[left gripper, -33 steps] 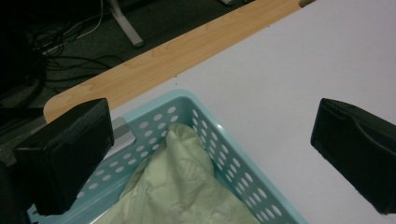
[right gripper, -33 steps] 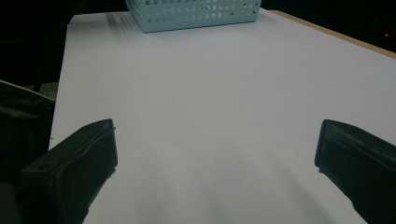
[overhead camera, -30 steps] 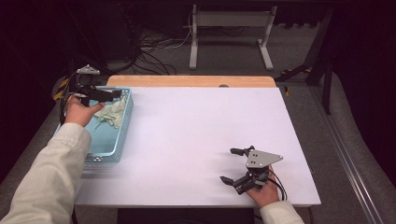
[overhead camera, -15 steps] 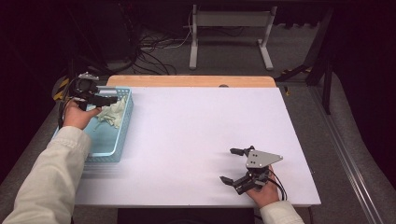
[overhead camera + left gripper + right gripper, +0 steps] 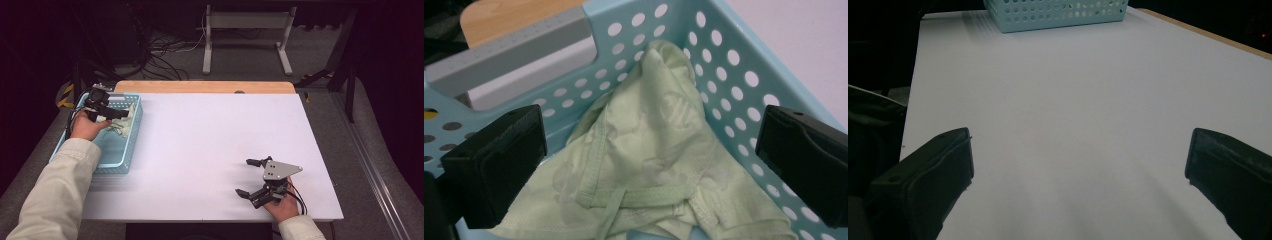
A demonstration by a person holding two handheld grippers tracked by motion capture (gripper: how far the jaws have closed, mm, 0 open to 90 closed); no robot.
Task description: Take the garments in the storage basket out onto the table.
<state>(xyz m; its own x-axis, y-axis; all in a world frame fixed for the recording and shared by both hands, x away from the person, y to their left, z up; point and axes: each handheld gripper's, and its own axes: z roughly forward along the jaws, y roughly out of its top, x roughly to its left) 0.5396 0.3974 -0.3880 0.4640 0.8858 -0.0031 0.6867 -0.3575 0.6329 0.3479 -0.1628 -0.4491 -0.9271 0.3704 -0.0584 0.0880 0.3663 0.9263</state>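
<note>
My left gripper [image 5: 644, 165] gapes wide over the pale green garment [image 5: 649, 165] in the basket's [image 5: 744, 75] far corner; soft, light, I'd pinch its stitched hem

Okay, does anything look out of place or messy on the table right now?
Nothing stands out. The pale green garment lies crumpled in a corner of the blue basket, between the open left tongs. The right tongs rest open on the table.

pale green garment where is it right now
The pale green garment lies bunched in the far corner of the light blue perforated basket at the table's left edge, with the open left gripper poised just above it.
</note>
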